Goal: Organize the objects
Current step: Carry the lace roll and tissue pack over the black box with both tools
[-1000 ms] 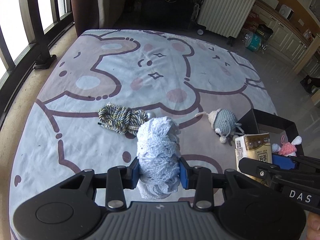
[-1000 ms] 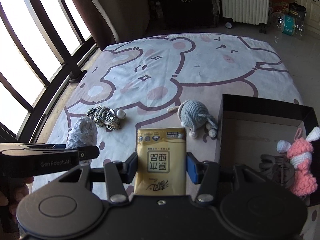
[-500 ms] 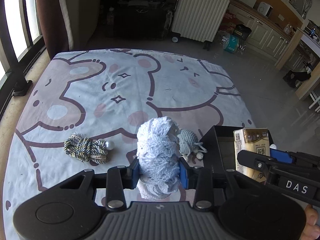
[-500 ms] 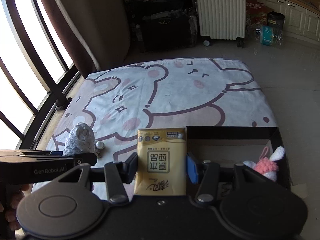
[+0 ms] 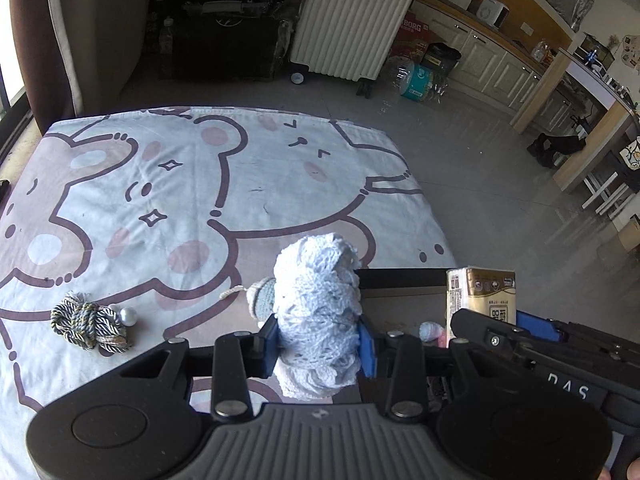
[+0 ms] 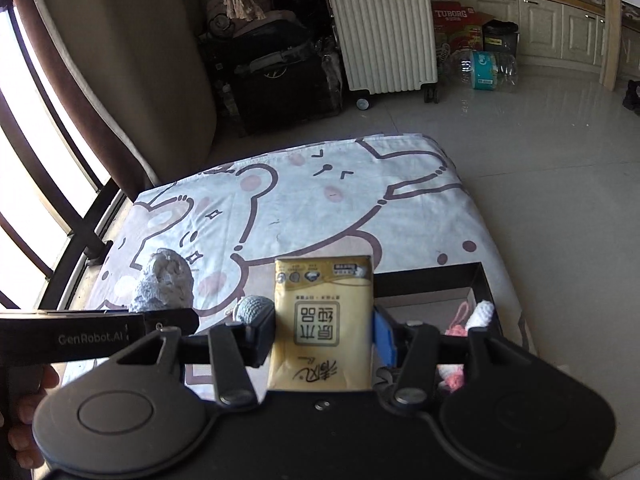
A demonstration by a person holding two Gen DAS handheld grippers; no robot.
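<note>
My left gripper [image 5: 319, 346] is shut on a pale blue crocheted bundle [image 5: 316, 312], held upright above the near edge of the cartoon-bear sheet [image 5: 180, 200]. My right gripper [image 6: 323, 342] is shut on a gold tissue pack [image 6: 322, 320], also seen in the left wrist view as a gold pack [image 5: 482, 294] to the right. Below and behind both lies a black open box [image 6: 440, 280] holding a pink and white crocheted rabbit [image 6: 476, 318]. A grey crocheted toy [image 5: 262, 296] peeks out left of the bundle. A twisted rope knot with a pearl [image 5: 86, 324] lies on the sheet at the left.
A cream ribbed suitcase [image 5: 352, 20] and dark luggage [image 5: 224, 44] stand beyond the sheet's far edge. A curtain [image 6: 120, 80] and window bars [image 6: 60, 200] run along the left. Tiled floor [image 5: 500, 200] spreads to the right, with cabinets and a counter at the far right.
Both grippers have risen and shifted right with their loads. The rope knot and grey toy slid left and down in view, and the black box came under the grippers.
</note>
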